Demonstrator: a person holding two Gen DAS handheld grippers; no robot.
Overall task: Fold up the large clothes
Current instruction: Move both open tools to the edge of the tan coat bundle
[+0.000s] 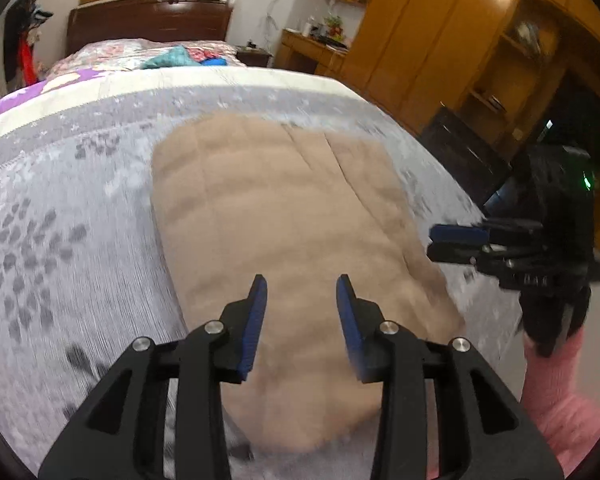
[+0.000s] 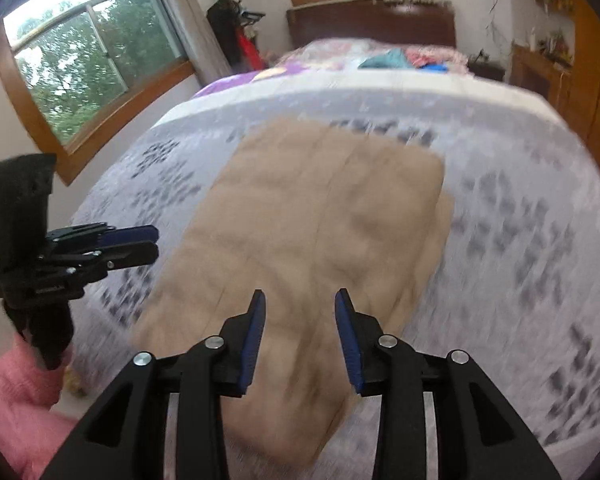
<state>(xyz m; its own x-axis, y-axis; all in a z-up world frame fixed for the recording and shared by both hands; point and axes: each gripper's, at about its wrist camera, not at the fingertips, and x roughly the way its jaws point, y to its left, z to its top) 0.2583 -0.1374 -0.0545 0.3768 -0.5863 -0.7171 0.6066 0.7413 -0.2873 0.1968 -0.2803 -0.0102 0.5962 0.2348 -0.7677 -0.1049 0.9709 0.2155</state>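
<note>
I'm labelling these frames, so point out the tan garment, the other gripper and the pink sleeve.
tan garment (image 1: 276, 216), left wrist view, middle of its folded top.
right gripper (image 1: 432, 242), left wrist view, its fingertips.
pink sleeve (image 2: 16, 396), right wrist view, cuff area.

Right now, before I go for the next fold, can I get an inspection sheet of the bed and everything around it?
Surface: bed with a grey patterned bedspread, lying flat.
Job's things: tan quilted garment spread on the bedspread, already folded into a rough rectangle; its layers are blurred.
Clutter: teal, red and blue clothes heaped near the headboard.
Grippers: left claw open above the garment, nothing between its fingers; right claw likewise open and empty.
Cables: nothing seen.
Surroundings: window on one side, wooden wardrobe on the other, pink sleeve behind the right claw.
</note>
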